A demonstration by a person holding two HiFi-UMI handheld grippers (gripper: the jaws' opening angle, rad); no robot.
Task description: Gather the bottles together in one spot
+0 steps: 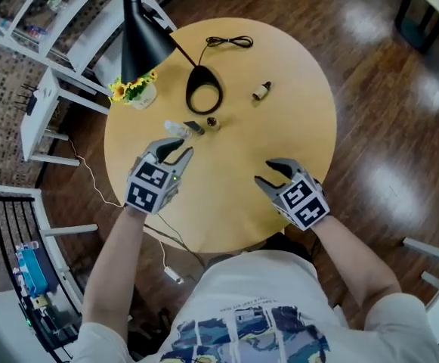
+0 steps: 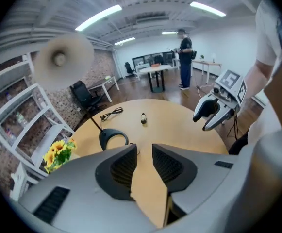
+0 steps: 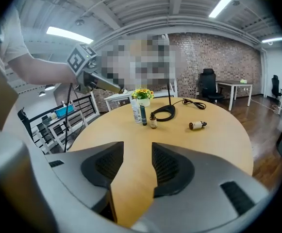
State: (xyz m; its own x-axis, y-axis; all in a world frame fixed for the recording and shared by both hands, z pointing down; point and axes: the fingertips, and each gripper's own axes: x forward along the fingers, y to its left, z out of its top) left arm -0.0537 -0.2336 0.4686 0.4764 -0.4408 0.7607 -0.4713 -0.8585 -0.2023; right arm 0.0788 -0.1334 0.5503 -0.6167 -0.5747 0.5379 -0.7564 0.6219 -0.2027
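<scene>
Left gripper view: the left gripper stands narrowly parted, empty; the right gripper gapes wider, holding nothing.

White short-sleeved T-shirt with blue print, grey left gripper and right gripper, 2 black ribbed pads inside each one's fingers, black-and-white marker cubes behind them

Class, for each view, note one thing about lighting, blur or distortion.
Head view: glare streaks the wooden floor; the table is sharp. Left gripper view: fisheye bends the ceiling lights, and the lamp shade looks blurred. Right gripper view: corners fall black; the upright bottles look sharp.
</scene>
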